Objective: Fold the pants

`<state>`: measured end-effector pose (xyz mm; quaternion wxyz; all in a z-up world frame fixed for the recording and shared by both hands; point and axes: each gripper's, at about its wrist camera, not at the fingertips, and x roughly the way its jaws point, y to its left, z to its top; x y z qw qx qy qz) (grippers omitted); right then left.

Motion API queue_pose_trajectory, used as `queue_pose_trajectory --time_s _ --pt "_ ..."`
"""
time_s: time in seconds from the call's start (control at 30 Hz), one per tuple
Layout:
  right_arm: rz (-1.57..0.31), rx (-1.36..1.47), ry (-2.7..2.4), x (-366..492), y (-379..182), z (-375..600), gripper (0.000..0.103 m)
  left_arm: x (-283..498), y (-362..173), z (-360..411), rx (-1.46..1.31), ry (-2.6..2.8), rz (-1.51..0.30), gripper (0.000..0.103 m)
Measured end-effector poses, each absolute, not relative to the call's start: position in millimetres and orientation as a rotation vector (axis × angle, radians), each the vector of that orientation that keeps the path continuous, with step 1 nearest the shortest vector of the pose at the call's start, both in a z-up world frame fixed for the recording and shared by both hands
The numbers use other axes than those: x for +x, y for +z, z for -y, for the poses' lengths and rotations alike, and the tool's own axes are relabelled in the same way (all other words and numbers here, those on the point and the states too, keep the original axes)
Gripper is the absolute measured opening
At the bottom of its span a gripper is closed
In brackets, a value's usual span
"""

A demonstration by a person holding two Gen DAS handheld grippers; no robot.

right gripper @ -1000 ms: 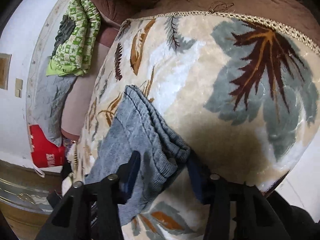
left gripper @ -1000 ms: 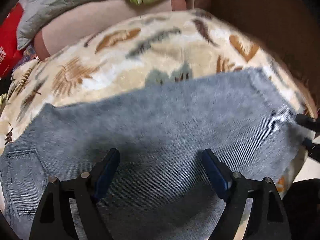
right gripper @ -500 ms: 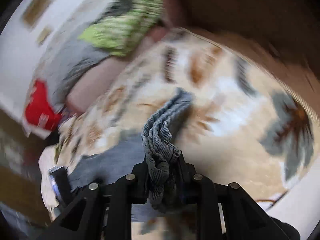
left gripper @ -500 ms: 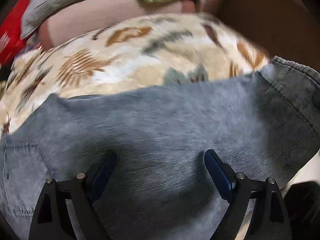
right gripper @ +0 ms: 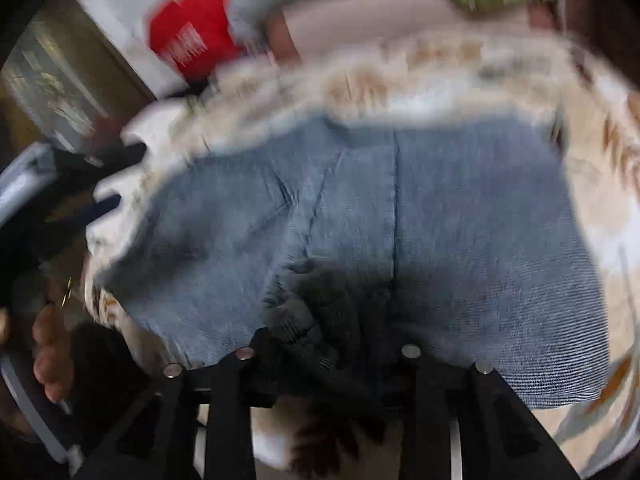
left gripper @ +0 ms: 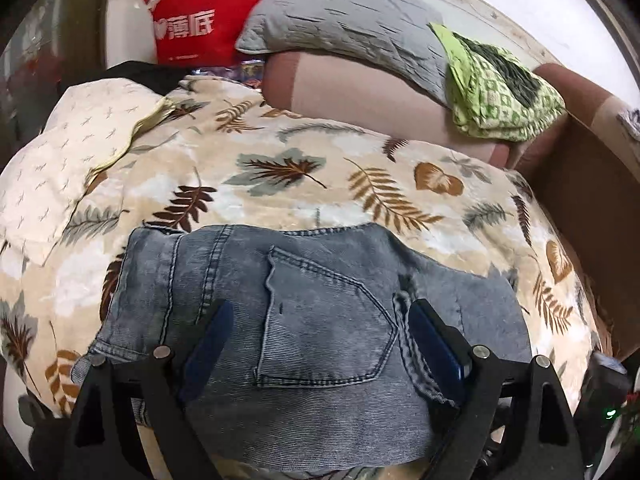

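Grey-blue denim pants (left gripper: 312, 320) lie on a leaf-patterned blanket (left gripper: 304, 176), back pocket up, with a folded layer across their right part. My left gripper (left gripper: 320, 340) is open, its blue pads (left gripper: 208, 344) low over the pocket area. In the blurred right wrist view the pants (right gripper: 460, 208) spread wide below the camera. My right gripper (right gripper: 328, 344) is shut on a bunched edge of the pants near the front.
A grey pillow (left gripper: 344, 28), a green patterned cloth (left gripper: 500, 92) and a pink cushion (left gripper: 360, 92) lie at the back. A red bag (left gripper: 192, 16) stands at the back left. A cream cloth (left gripper: 68, 152) lies at the left. A brown sofa arm (left gripper: 584, 152) rises at the right.
My right gripper closed on the pants' leg end and carried it over toward the waist. The left view now shows the back pocket and the folded layer, where before it showed the plain leg.
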<state>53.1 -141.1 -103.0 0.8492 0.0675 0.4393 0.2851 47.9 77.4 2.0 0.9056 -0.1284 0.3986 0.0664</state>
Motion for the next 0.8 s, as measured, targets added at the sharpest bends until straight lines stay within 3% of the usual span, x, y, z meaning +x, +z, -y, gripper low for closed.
queue_pose_trajectory --time_s 0.07,0.3,0.47,0.7,0.8 --pt "-0.947 0.221 0.636 52 -93 153 0.073 54 8 -64 -0.261 0.097 -0.811 0.090" --pt "-0.919 0.664 0.599 47 -95 252 0.074 68 9 14 -0.167 -0.059 -0.837 0.090" --pt "-1.062 1.057 0.602 68 -151 287 0.071 89 -74 51 -0.003 -0.039 -1.105 0.090" --pt "-0.999 0.853 0.668 108 -84 281 0.072 66 -39 51 -0.033 -0.064 -0.943 0.090" --pt "-1.035 0.823 0.722 154 -78 270 0.072 69 -55 53 -0.016 -0.079 -1.003 0.090"
